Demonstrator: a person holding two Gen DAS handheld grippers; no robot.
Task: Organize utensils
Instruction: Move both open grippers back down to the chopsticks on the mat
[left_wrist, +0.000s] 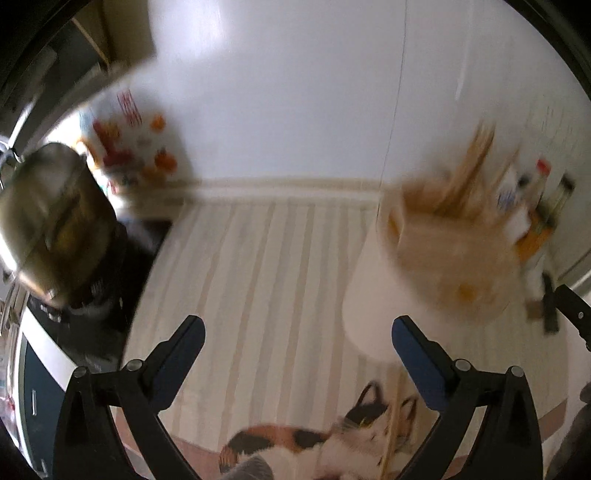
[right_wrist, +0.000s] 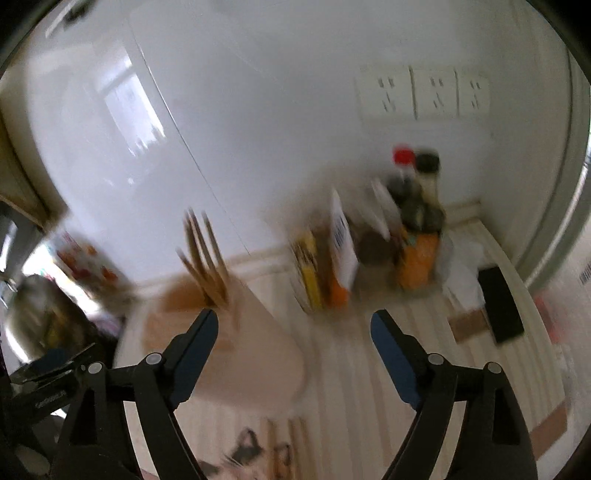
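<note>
White holder (left_wrist: 373, 325) with wooden chopsticks (left_wrist: 476, 158), both our grippers empty above the counter.

We hold the left gripper (left_wrist: 297, 332) wide apart over the striped counter (left_wrist: 258, 258), nothing between its fingers; the holder sits just right of it, blurred, chopsticks leaning out of its top. More chopsticks (left_wrist: 391, 424) lie on a cat-print mat (left_wrist: 332, 446) below. Our right gripper (right_wrist: 295, 325) also gapes wide and empty, the holder (right_wrist: 240, 369) at its left finger, bottles (right_wrist: 417, 206) beyond. A steel pot (left_wrist: 48, 218) stands at left.
</note>
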